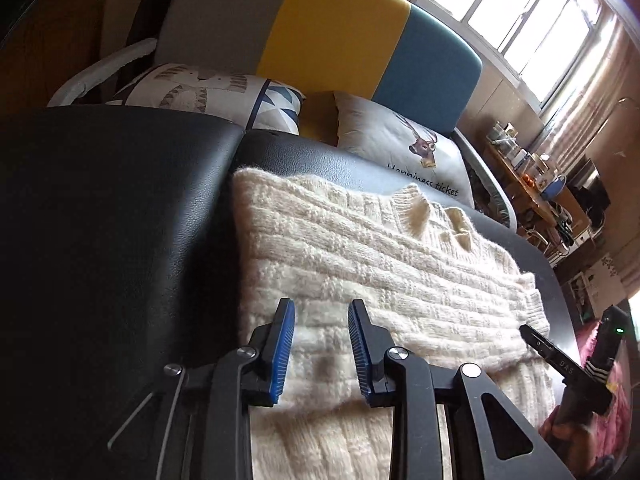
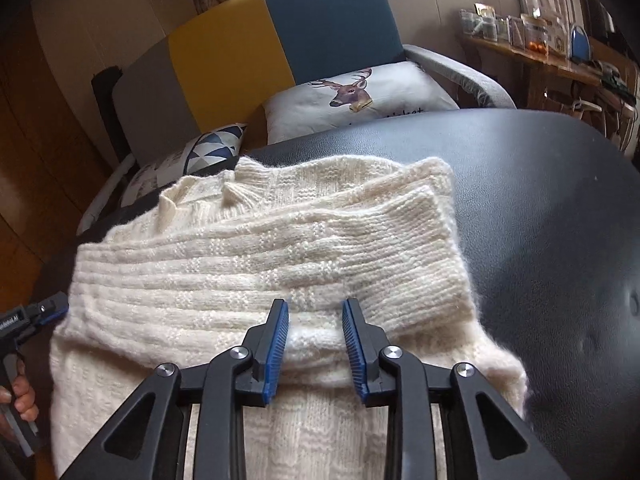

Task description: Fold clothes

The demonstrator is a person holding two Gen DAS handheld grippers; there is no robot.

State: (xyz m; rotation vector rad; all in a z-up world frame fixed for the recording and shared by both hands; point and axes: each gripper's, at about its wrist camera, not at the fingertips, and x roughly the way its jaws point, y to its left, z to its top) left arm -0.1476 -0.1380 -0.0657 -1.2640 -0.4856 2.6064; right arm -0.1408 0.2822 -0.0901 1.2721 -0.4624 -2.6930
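A cream knitted sweater [image 1: 360,256] [image 2: 260,256] lies spread on a black padded surface [image 1: 112,216] [image 2: 540,208], collar toward the far end. Its sleeves lie folded across the body. My left gripper [image 1: 321,316] hovers open over the sweater's near left part, nothing between its blue pads. My right gripper [image 2: 315,314] is open too, its fingers straddling a thick fold of the sweater just below the folded sleeve cuff [image 2: 424,248]. Each gripper shows at the edge of the other view: the right one [image 1: 560,356] and the left one [image 2: 36,316], held in a hand.
Behind the black surface stands a sofa with grey, yellow and blue back panels [image 1: 332,28] [image 2: 224,60]. Two printed cushions [image 1: 400,140] [image 2: 360,92] lean there. A cluttered wooden shelf [image 1: 532,176] [image 2: 540,44] stands at the right under a bright window [image 1: 520,12].
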